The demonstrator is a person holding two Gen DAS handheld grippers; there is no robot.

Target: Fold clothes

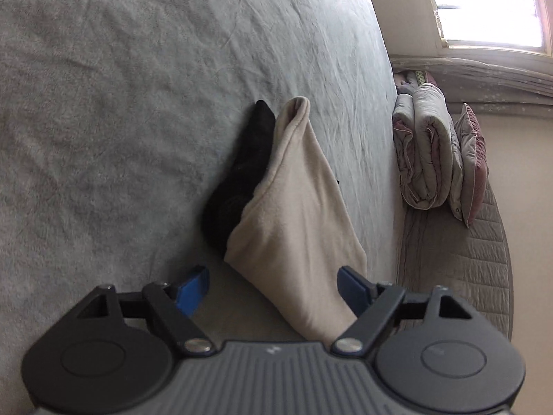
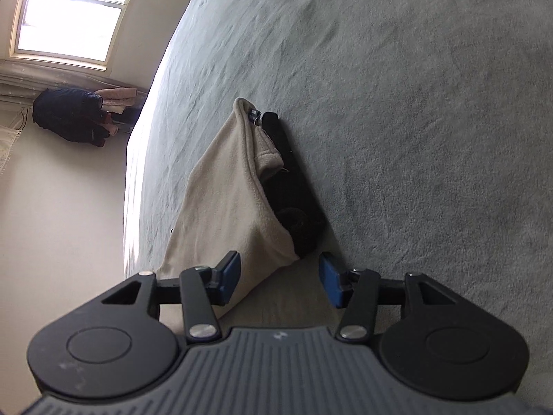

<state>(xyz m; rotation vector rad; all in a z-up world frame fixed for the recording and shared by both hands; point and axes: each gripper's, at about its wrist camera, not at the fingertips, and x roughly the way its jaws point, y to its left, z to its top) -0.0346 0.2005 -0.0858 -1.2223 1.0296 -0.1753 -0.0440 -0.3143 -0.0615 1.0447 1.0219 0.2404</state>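
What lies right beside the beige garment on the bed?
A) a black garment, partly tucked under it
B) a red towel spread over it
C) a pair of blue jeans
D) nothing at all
A: a black garment shows along one edge of the beige garment, partly covered by its fold, in both wrist views on the grey bed cover.

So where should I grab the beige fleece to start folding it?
Judging by its pose, the near corner of the beige fleece is best: it lies flat and free of the black garment. Bring the right gripper, already open, in low from the near side.
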